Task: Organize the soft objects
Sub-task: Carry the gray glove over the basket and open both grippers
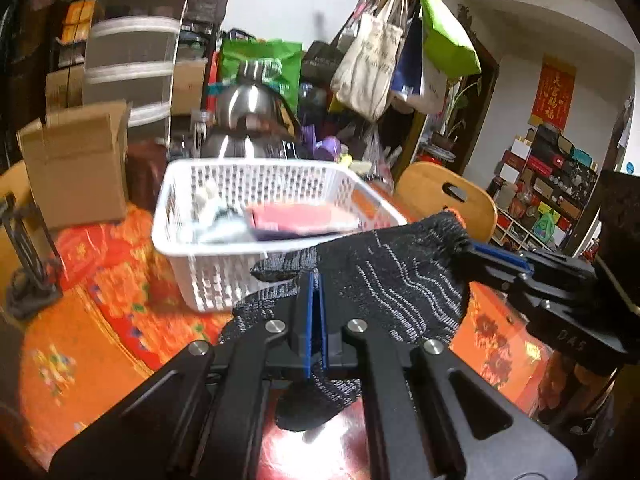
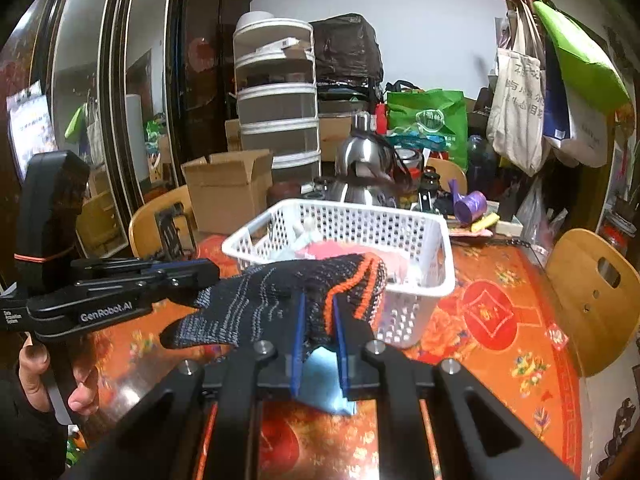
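A black knit glove [image 1: 380, 276] with an orange-trimmed cuff hangs stretched between both grippers above the table. My left gripper [image 1: 316, 280] is shut on its finger end, and from the right wrist view that gripper [image 2: 200, 276] comes in from the left. My right gripper [image 2: 319, 300] is shut on the cuff of the glove [image 2: 276, 288], and in the left wrist view this gripper [image 1: 480, 250] reaches in from the right. Just behind the glove stands a white perforated basket [image 1: 224, 280] [image 2: 436, 292] holding a pink cloth [image 1: 296, 216] and a white item.
A light blue cloth [image 2: 328, 384] lies on the orange-red tablecloth [image 2: 488, 320] under my right gripper. Behind the basket are a steel kettle [image 2: 360, 164] and a cardboard box [image 1: 76, 164]. Wooden chairs [image 2: 596, 292] flank the table. A person's hand [image 2: 36, 364] holds the left gripper.
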### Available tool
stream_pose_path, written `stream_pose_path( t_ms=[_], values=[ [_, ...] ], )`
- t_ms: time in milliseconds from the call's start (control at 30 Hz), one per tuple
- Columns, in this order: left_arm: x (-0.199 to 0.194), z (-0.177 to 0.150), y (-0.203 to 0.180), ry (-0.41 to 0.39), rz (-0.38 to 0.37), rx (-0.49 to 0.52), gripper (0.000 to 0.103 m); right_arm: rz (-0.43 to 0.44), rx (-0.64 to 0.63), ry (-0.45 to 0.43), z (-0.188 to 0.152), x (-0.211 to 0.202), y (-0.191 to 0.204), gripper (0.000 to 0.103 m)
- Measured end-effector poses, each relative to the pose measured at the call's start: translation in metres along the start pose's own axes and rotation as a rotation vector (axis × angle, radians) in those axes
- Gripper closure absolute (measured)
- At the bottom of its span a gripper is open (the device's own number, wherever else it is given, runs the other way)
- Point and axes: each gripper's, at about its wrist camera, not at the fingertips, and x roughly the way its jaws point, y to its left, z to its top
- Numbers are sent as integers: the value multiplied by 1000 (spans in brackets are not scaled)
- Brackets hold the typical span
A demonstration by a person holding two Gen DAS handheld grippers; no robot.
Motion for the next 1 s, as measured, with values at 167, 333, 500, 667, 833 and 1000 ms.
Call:
stream_pose_path(
  t_ms=[167, 333, 500, 667, 833, 1000],
  values=[
    [-12, 48, -4, -26, 33, 33, 101, 11, 31, -14, 39, 8, -12, 91],
    [-8, 100, -3, -35, 79, 54, 101, 25, 58, -25, 73, 29, -29, 91],
    [21, 144, 6, -6, 137, 58, 101, 21, 65, -23, 93, 63, -42, 91],
    [73, 168, 24, 46, 191, 37, 100, 14, 54, 5, 94, 105, -53, 91],
    [120, 161, 49, 90, 209, -19, 85, -45, 60, 55, 80, 137, -65, 40],
    [148, 132, 73, 143, 232, -53, 34, -88, 99, 133, 52, 154, -86, 32]
  ],
)
